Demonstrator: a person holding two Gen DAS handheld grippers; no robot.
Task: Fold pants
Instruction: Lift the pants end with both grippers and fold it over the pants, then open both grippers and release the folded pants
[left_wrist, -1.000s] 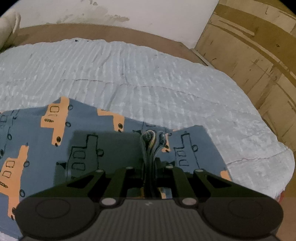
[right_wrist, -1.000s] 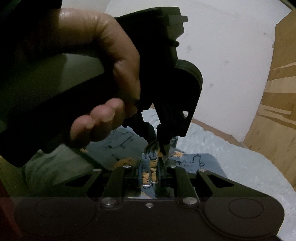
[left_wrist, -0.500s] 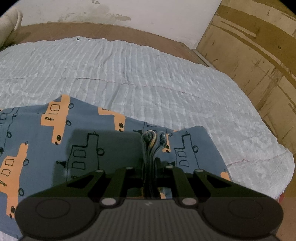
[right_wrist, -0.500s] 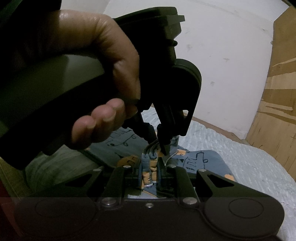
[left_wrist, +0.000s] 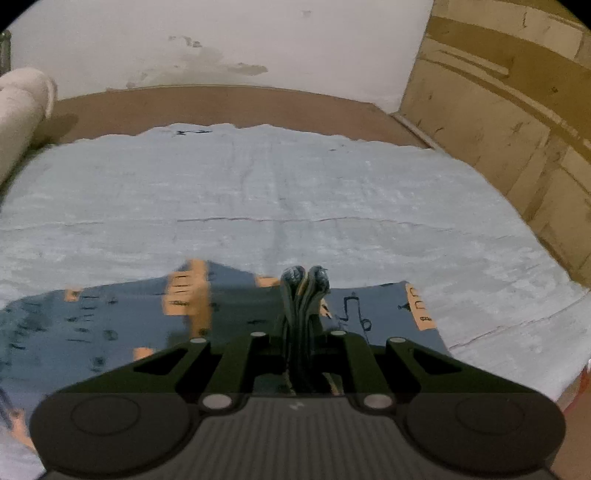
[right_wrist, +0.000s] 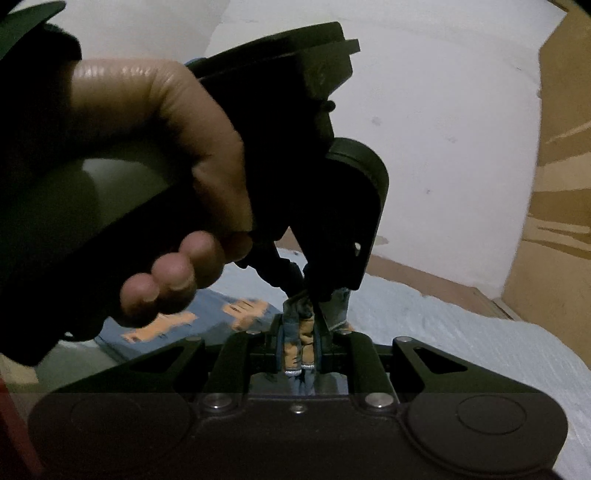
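nearest in the left wrist view: left gripper (left_wrist: 301, 295) clamped on a bunched edge of the pants (left_wrist: 110, 332), several layers of blue fabric with orange print pinched upright between the pads. in the right wrist view: right gripper (right_wrist: 300, 343) likewise clenched on a gathered edge of the same pants (right_wrist: 221, 314), folded hems visible between the pads. just beyond, the hand (right_wrist: 155, 184) wrapped around the left gripper's handle, with that gripper's tips pinching the cloth just past the right gripper's own. grip points therefore close together on one edge, left slightly ahead. remainder of the garment spread down and to the left of both grippers, long axis running leftward across the bedspread (left_wrist: 295, 203), partly draped from the held edge. likely next move: carry of the held edge over the resting part, toward the left. beyond the pants: open pale bedspread, then brown bed frame (left_wrist: 221, 99), stained wall (left_wrist: 221, 44), wooden panel (left_wrist: 498, 110) at right. hard to make out: print blurred in both views; far left end of the garment cut off by the frame; waistband or hem end not distinguishable; contact between lower fabric and bed hidden behind the gripper bodies.
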